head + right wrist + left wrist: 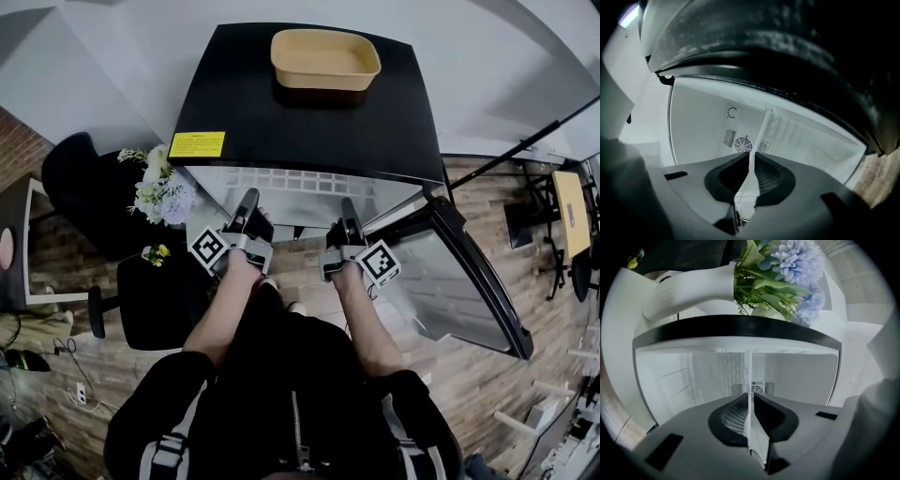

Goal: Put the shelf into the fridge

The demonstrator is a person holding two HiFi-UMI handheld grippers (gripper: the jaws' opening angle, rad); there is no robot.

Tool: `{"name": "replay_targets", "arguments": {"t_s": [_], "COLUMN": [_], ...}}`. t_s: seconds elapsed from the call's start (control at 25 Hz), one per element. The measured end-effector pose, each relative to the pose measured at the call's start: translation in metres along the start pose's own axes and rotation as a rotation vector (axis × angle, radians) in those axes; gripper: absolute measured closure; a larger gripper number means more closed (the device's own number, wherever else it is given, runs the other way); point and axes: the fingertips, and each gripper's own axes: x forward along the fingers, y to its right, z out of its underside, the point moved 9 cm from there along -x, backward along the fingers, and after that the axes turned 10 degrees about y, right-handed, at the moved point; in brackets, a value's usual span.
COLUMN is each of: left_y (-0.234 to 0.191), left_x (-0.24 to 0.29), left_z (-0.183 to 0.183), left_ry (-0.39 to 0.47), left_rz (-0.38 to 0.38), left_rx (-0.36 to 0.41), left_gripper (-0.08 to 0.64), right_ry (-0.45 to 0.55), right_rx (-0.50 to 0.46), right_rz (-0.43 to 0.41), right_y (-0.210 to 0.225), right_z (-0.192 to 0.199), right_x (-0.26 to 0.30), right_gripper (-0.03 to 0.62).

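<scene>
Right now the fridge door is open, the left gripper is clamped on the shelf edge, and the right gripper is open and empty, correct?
Not quite. The right gripper is not open and empty: the right gripper view shows its jaws closed on the thin edge of the shelf, just like the left gripper. The fridge door is open, as you said.

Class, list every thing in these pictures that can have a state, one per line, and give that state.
fridge: door open, swung to the person's right.
shelf: held at its front edge, reaching into the fridge.
left hand-held gripper: shut on the shelf.
right hand-held gripper: shut on the shelf.
tub: upright on the fridge top, looks empty.
</scene>
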Motion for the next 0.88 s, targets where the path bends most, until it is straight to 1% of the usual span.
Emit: {"name": "replay_targets", "arguments": {"t_s": [0.12,0.2,0.28,0.36,0.48,0.52,0.56,0.6,0.64,0.76,0.88], "left_y": [0.008,0.014,0.02,0.027,0.037,0.04,0.043,0.046,0.048,0.058,0.071], "left_x": [-0.01,-0.017,-0.024,-0.031,-0.041,-0.046,-0.052,-0.058,-0.062,-0.07,-0.084], "left_z": [-0.001,-0.001,-0.001,-0.001,0.003,0.004,0.002,-0.002,-0.003,0.0,0.006], "left_ry": [-0.005,-0.017,-0.024,-0.03,-0.051,-0.058,-0.066,-0.077,-0.09,-0.129,-0.164], "left_rz": [0.022,0.039,0.057,0.076,0.085,0.067,0.031,-0.006,-0.013,0.048,0.054], "left_rx": [0.044,0.099,0.148,0.197,0.28,0.321,0.398,0.502,0.586,0.731,0.895], "left_gripper": [0.52,0.52,0.52,0.52,0.52,0.522,0.522,0.523,0.523,0.523,0.523], "right_ry": [-0.019,-0.041,-0.069,-0.1,-0.142,-0.155,-0.168,-0.183,-0.197,-0.227,-0.25], "right_rx": [-0.035,-0.078,-0.137,-0.205,-0.305,-0.33,-0.358,-0.385,-0.413,-0.5,-0.566], "right_rz": [-0.024,0.003,0.041,0.056,0.038,0.029,0.024,0.022,0.019,0.007,-0.007], "right_y": [-0.008,-0.01,-0.01,-0.014,-0.02,-0.021,-0.022,-0.022,-0.023,-0.029,-0.037], "right_z": [0.001,0.001,0.001,0.0,-0.002,-0.002,-0.001,0.0,0.001,0.004,0.005], "right_x": [-0.007,-0.016,-0.025,-0.033,-0.042,-0.045,-0.049,-0.052,-0.055,-0.067,-0.08], "right_gripper": [0.566,0.572,0.575,0.586,0.595,0.595,0.595,0.595,0.595,0.595,0.595]}}
